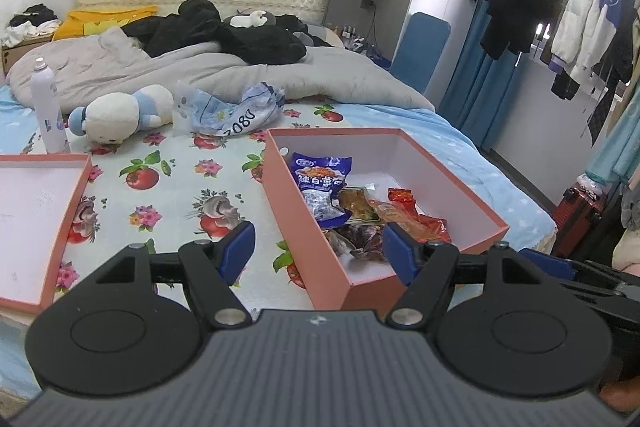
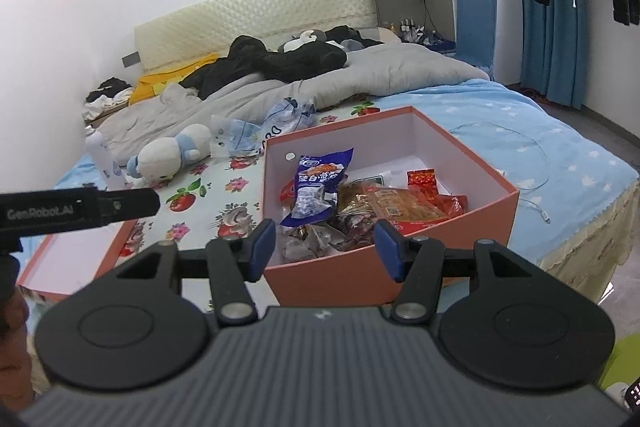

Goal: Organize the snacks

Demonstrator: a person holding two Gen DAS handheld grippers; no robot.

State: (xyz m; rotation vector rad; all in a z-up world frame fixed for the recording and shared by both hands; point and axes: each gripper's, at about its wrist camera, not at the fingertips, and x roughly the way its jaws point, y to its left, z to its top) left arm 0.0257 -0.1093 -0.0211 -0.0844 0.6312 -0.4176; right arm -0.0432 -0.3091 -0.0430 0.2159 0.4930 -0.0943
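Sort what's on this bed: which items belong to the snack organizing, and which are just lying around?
Job items:
- pink box
- blue snack packet
- orange and red snack packets
- box lid

Just lying about:
- plush toy
- white spray bottle
- crumpled plastic bag
- grey duvet
- black clothes

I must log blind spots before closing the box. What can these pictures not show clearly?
- Dark snack packets: left wrist view, partly hidden by the gripper fingers.
- Box lid: cut off by the left edge.
- Bottles on the far desk: right wrist view, too small.
- Blue packet print: blurred.
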